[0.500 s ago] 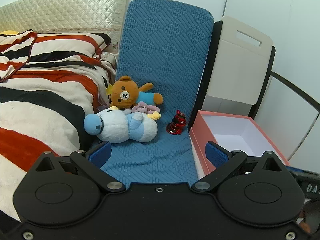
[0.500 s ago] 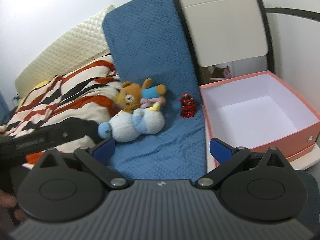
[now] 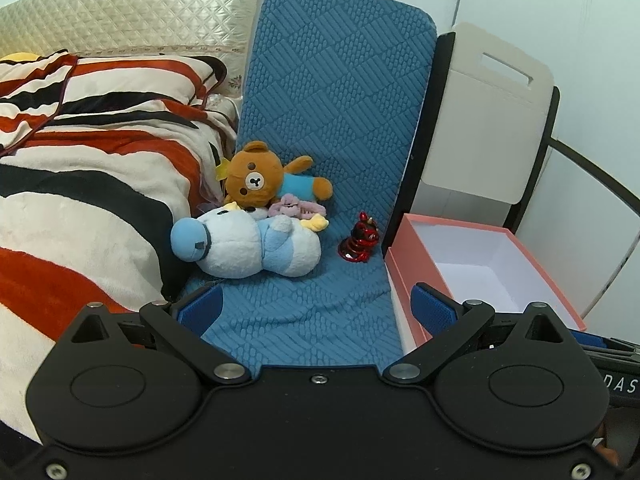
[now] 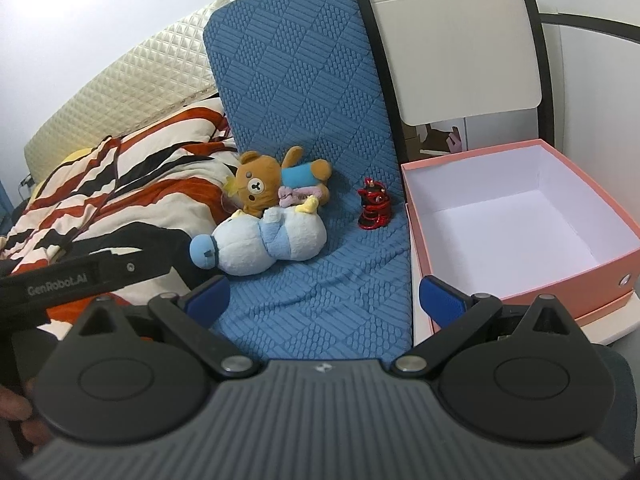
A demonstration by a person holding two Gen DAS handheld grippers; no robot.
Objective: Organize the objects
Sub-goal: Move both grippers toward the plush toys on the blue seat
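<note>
Toys are gathered on the blue mat point(image 4: 320, 280) at the centre of both views: a brown bear point(image 4: 260, 184) is propped at the foot of the mat's raised back, a pale blue plush point(image 4: 268, 244) lies against it in front, a small pink item point(image 4: 296, 196) is wedged between the two, and a red figurine point(image 4: 374, 204) stands apart to their right. The pink box point(image 4: 520, 216) is set open and empty at the right of the frame, just beside the mat, presumably so the toys can be dropped straight in. The left gripper point(image 3: 316, 312) and the right gripper point(image 4: 324, 300) are held at the lower edge of their views, jaws spread wide with nothing between them, pointed down toward the mat and well short of the toys, judged a ready pose before a first pick. A striped blanket point(image 3: 100, 184) fills the left of the frame.
</note>
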